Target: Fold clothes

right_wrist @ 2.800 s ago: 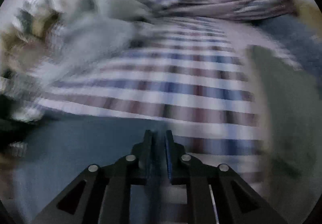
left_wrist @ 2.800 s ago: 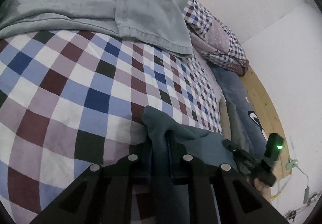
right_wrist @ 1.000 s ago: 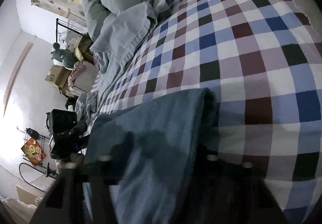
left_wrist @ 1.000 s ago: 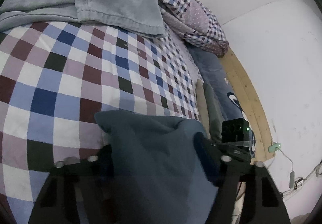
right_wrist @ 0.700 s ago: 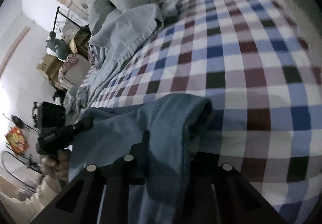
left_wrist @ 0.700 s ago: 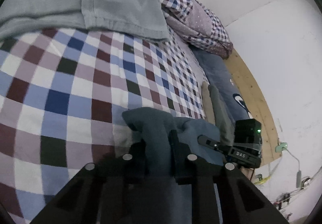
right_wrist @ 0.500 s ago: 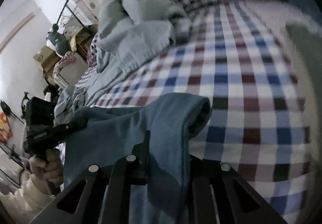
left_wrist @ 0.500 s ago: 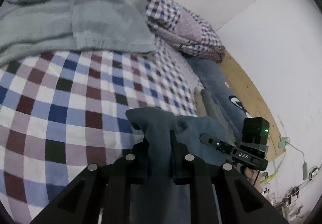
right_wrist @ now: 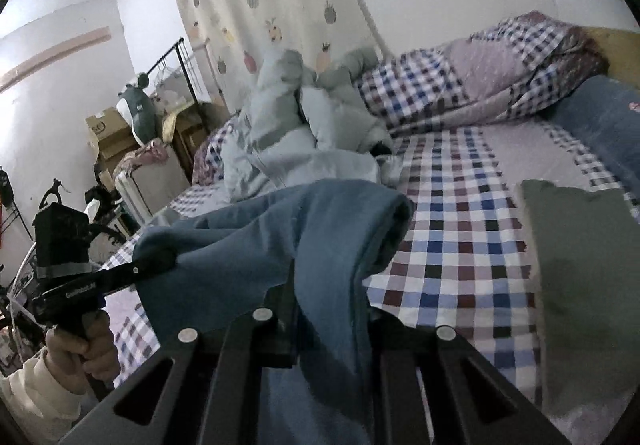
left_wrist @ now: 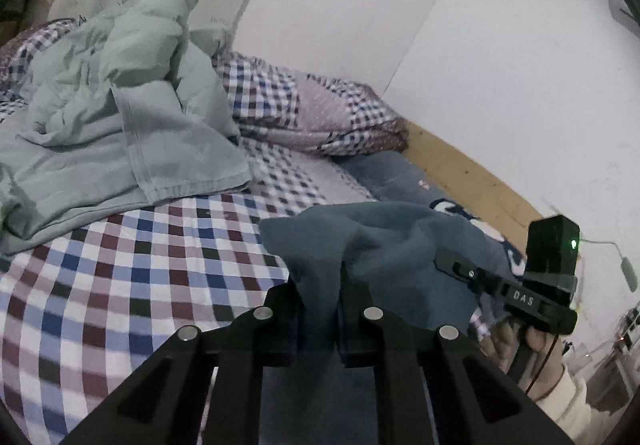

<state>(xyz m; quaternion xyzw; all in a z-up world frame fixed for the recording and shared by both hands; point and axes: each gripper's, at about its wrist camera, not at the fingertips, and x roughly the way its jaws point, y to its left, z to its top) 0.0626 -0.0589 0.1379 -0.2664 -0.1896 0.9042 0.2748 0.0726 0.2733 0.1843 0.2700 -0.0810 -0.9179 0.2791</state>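
The blue garment [left_wrist: 384, 241] hangs above the near part of the checked bedsheet [left_wrist: 132, 273], stretched between the two tools. The left gripper [left_wrist: 320, 285] is clenched on one bunched edge of it; the right gripper [right_wrist: 332, 285] is likewise clamped on the other edge, with cloth draped over its fingers. Beyond the garment, a pale green quilt [left_wrist: 120, 117] lies crumpled on the far side of the sheet, beside a checked pillow [left_wrist: 304, 113]. A folded grey-green item [right_wrist: 580, 285] rests on the sheet to the right of the garment.
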